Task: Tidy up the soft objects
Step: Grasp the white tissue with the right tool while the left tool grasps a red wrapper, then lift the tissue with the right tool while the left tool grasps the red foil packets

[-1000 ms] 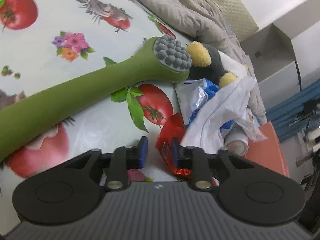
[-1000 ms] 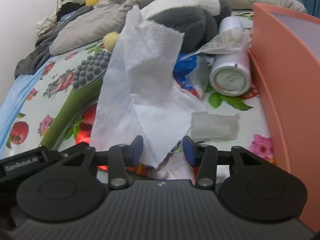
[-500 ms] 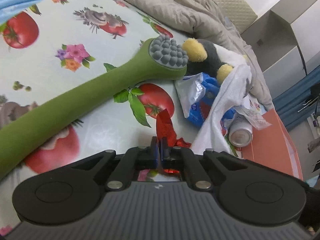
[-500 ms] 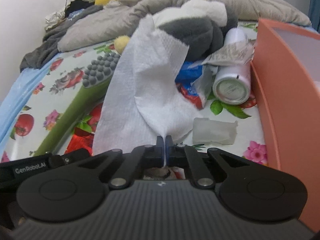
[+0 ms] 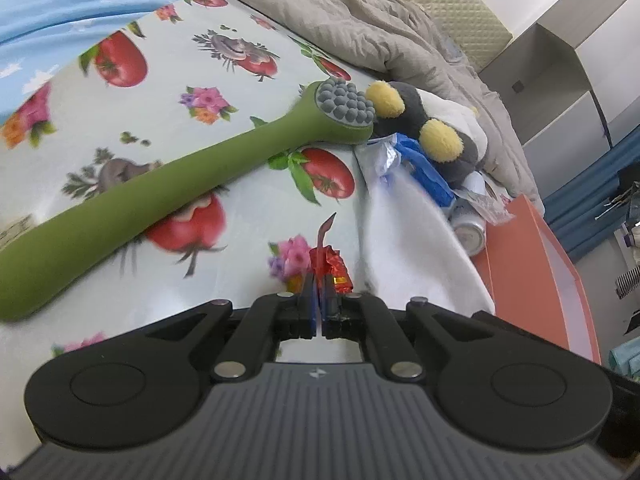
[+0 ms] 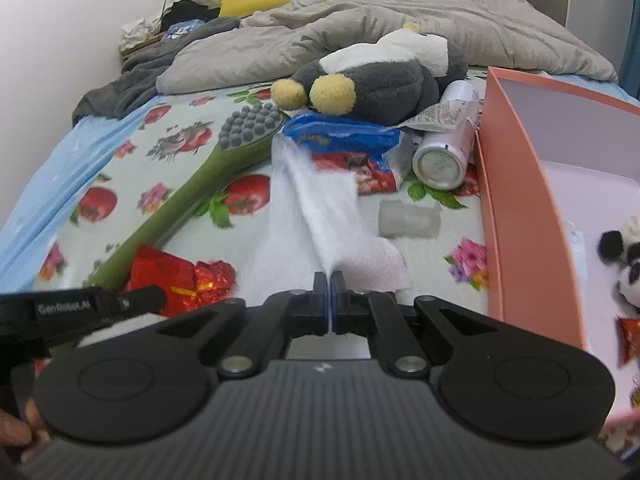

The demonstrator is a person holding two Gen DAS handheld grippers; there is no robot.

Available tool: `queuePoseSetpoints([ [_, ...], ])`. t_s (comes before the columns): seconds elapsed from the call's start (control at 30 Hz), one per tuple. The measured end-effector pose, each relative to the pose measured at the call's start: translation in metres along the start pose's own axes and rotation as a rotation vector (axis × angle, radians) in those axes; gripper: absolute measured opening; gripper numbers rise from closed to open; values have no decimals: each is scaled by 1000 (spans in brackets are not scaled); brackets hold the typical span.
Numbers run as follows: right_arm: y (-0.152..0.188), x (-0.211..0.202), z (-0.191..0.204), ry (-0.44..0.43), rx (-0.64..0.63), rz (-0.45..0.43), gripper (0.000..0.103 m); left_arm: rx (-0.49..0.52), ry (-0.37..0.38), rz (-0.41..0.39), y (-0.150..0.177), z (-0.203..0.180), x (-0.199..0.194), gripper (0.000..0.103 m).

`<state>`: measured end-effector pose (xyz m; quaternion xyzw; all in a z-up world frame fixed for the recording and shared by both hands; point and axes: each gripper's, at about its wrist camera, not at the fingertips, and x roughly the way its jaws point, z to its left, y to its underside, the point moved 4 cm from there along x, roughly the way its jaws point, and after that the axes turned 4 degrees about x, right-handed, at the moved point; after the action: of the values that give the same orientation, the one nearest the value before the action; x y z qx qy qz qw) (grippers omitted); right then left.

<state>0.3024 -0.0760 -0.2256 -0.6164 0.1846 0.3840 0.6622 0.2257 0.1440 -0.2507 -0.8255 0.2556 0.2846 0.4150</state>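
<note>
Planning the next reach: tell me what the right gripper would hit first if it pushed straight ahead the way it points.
The right gripper, shut on the white paper towel, would probably run along that towel into the blue snack packet, with the plush penguin behind it. Depth is uncertain.

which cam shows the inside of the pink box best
The right wrist view: the pink box opens toward it, showing a panda plush inside. The left wrist view shows only the box's outer wall and rim.
</note>
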Motion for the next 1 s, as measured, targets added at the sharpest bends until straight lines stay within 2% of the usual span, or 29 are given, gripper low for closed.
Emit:
queuePoseSetpoints([
  [0.4, 53, -55, 1, 15, -41, 34, 5, 9, 3, 19, 45, 20, -48, 2],
  [0.57, 68, -66, 7, 5, -70, 55, 5, 21, 0, 35, 50, 28, -58, 2],
  [0.8, 71, -70, 8, -36, -32, 76, 8, 36, -12, 43, 51, 28, -65, 3],
  [0.87, 72, -71, 7, -41, -25, 82, 8, 37, -16, 53, 51, 28, -65, 12],
  [0.93, 72, -70, 5, -50, -11, 92, 9, 37, -23, 46, 51, 29, -67, 39],
  [0.97, 72, -69, 4, -53, -2, 98, 11, 38, -26, 38, 51, 29, -69, 44],
  [1.0, 72, -68, 3, -53, 3, 99, 24, 43, -25, 29, 50, 28, -71, 47],
])
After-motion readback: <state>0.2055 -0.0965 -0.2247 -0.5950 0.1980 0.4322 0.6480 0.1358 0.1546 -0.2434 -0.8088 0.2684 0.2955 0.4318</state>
